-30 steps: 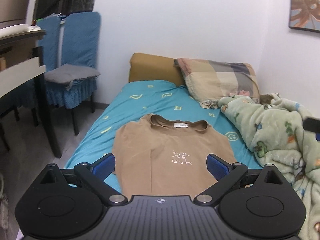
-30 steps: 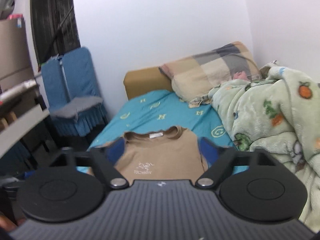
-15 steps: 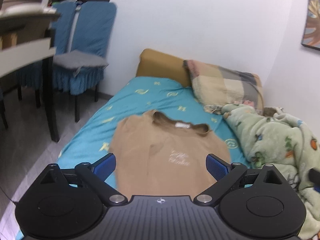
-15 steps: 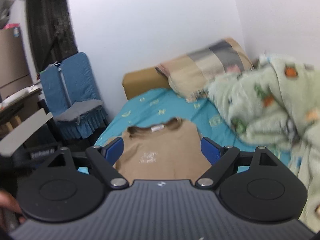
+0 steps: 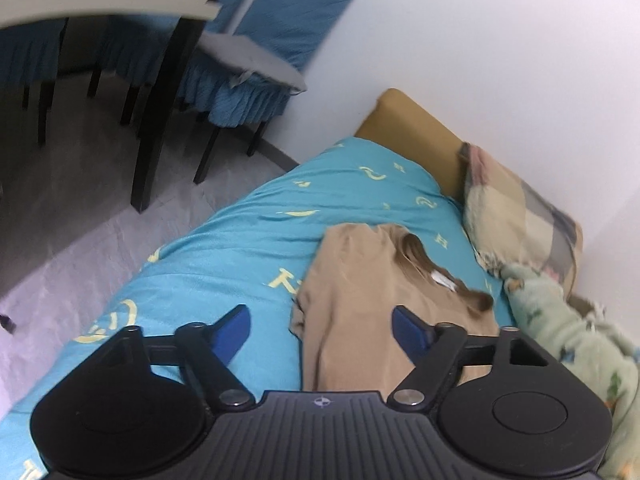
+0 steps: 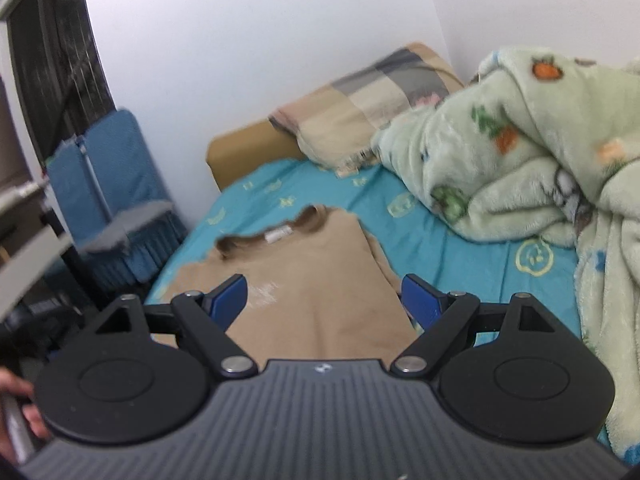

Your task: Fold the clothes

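1. I have the tan shirt (image 5: 360,300) lying flat on the bed (image 5: 224,256), collar toward the pillow (image 5: 516,216), its front up, with a pale print showing in the right wrist view.
2. My left gripper (image 5: 320,330) hangs above the shirt's left edge with jaws spread wide and nothing in them.
3. My right gripper (image 6: 324,300) hangs over the shirt's lower right part, jaws equally wide and empty; the blanket (image 6: 520,152) is heaped just right of the shirt.
4. I judge the shirt light, limp and easily dragged on the smooth sheet, so it should be pinched at a hem or shoulder seam through both layers, not at mid-panel where it would bunch.
5. The edge nearest the left jaws already looks rumpled; I would take hold there with care.
6. Compared with half a second ago, my left view has swung toward the chair (image 5: 256,64) side and dropped closer, while the right has come nearer the shirt; jaws unchanged.
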Motion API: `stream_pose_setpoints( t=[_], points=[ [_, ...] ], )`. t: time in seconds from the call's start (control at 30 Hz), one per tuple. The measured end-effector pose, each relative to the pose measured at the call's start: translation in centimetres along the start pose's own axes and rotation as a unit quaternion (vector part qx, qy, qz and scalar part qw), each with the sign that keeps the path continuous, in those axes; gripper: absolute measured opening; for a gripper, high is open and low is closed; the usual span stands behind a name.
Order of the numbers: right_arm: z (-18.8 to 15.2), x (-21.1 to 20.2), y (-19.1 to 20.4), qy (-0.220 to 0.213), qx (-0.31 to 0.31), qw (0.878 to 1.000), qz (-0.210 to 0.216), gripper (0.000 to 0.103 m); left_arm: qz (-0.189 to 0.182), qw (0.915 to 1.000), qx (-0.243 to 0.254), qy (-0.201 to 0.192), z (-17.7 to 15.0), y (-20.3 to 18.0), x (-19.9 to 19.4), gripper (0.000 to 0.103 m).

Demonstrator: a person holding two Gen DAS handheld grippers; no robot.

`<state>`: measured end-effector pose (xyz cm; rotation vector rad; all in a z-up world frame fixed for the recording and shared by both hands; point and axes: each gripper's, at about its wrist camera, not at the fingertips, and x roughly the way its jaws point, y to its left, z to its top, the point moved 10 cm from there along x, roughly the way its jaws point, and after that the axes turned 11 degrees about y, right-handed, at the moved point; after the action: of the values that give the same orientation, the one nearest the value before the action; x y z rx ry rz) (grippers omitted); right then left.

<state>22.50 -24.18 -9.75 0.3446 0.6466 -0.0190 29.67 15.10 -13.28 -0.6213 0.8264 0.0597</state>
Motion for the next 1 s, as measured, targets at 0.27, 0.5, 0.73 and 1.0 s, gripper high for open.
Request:
stream_pose_setpoints(
  t=[0.27,0.5,0.73,1.0],
  points=[
    [-1.5,6.7,-1.4,0.047,0.008,0.999,-0.003,0.086,-0.018,0.9998,-0.01,0.007,1.4,1.3,7.4,0.052],
    [-2.4,9.7,-1.8,0.076,0.017,0.997,0.004,0.086,-0.032,0.9994,0.016,0.001,2.4,-0.6,13.3,0.066],
    [-2.7,10.7,-1.9,0.093,0.035,0.995,0.021,0.086,0.045,0.9911,0.125,-0.004,2.6,-3.4,16.3,0.004],
    [-3.0,11.1,-2.4,0.109,0.066,0.991,0.029,0.085,0.116,0.8534,0.498,-0.1,-4.8,-15.2,14.8,0.003]
  ],
)
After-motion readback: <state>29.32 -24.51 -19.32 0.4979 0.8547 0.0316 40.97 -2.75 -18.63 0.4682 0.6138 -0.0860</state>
